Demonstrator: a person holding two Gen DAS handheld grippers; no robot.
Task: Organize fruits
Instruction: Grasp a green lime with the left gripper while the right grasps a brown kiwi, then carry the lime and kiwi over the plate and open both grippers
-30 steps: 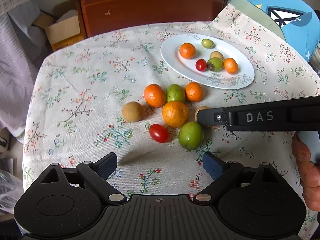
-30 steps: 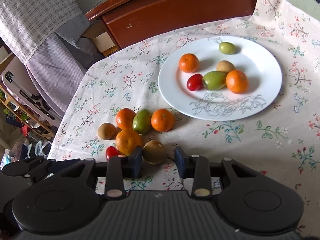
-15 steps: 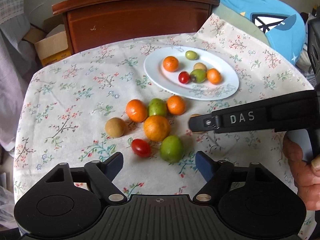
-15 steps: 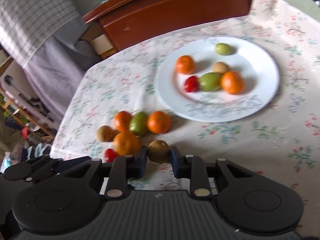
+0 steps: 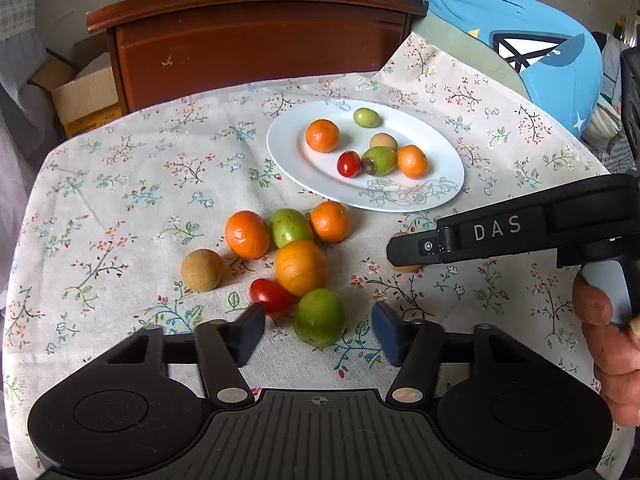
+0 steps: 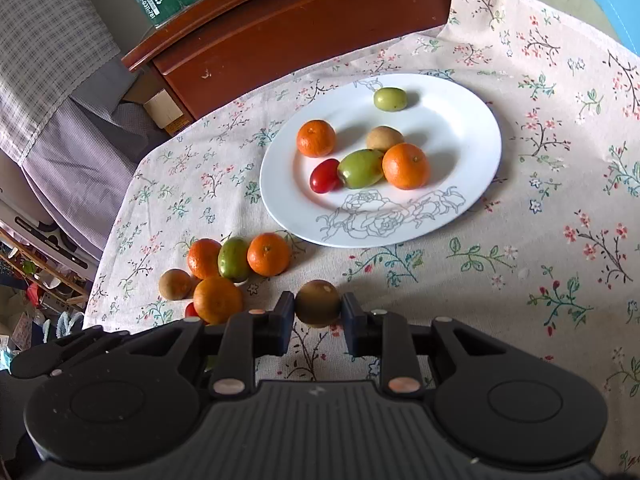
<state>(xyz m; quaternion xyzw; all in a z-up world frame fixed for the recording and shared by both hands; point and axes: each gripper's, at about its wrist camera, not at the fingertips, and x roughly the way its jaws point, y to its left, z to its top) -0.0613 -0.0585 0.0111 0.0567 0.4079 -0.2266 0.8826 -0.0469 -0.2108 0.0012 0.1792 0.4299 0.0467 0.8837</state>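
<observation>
Two grippers over a floral tablecloth (image 6: 540, 216). Right gripper (image 6: 318, 312): fingers clamped on a round brown fruit (image 6: 318, 303), pads pressed to both its sides, held above the cloth between the loose pile and the white plate (image 6: 472, 120). Same fruit barely visible in the left wrist view, mostly hidden behind the black finger marked DAS. Left gripper (image 5: 318, 330): fingers spread wide apart, nothing between the pads, poised near a green fruit (image 5: 319, 317) and a red cherry tomato (image 5: 271, 297) at the near edge of the pile.

Loose on the cloth, bunched together: three oranges, the largest orange (image 5: 301, 268) touching the green fruit and the tomato; a second green fruit (image 5: 290, 227) wedged between the other two oranges; a tan round fruit (image 5: 201, 270) slightly apart on the left side.

On the plate: two oranges, a red tomato (image 6: 325, 176) touching an oblong green fruit (image 6: 361, 168), a tan fruit (image 6: 385, 138) behind it, a small green fruit (image 6: 390, 99) alone near the far rim.

Beyond the table: a dark wooden cabinet (image 5: 256, 40).
</observation>
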